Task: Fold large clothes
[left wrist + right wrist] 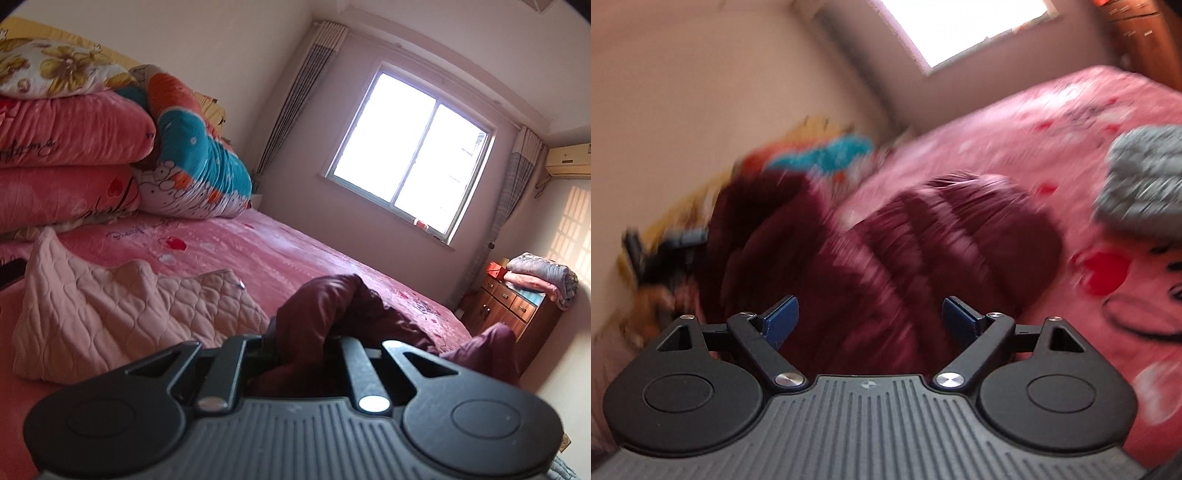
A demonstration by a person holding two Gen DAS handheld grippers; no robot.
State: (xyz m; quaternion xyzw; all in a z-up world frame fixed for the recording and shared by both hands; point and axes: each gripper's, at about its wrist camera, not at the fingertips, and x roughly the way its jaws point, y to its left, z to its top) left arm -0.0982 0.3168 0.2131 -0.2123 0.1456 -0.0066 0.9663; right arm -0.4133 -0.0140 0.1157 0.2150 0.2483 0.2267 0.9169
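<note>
Spreading across both views, the pink bedspread serves as the folding surface, which is likely why the bedding is kept out of the way: folded pink quilts and a teal and orange blanket are stacked at the wall end, leaving the middle free. On that free stretch lies the task's garment, a maroon padded jacket, bunched rather than flat, with one end raised toward the left gripper. That gripper has its jaws drawn together on a fold of the maroon fabric, which rises straight out from between them, so it seems to be anchoring one part of the jacket while the rest settles onto the bed. A pale quilted garment sits crumpled just beside the jacket on its left in the left wrist view, and a grey knitted piece lies apart on the other side, probably awaiting their turn. The right gripper stands at its widest, its blue pads clear of any cloth, hovering over the jacket; though blurred, the view shows nothing between them, which suits reaching for a fresh hold
</note>
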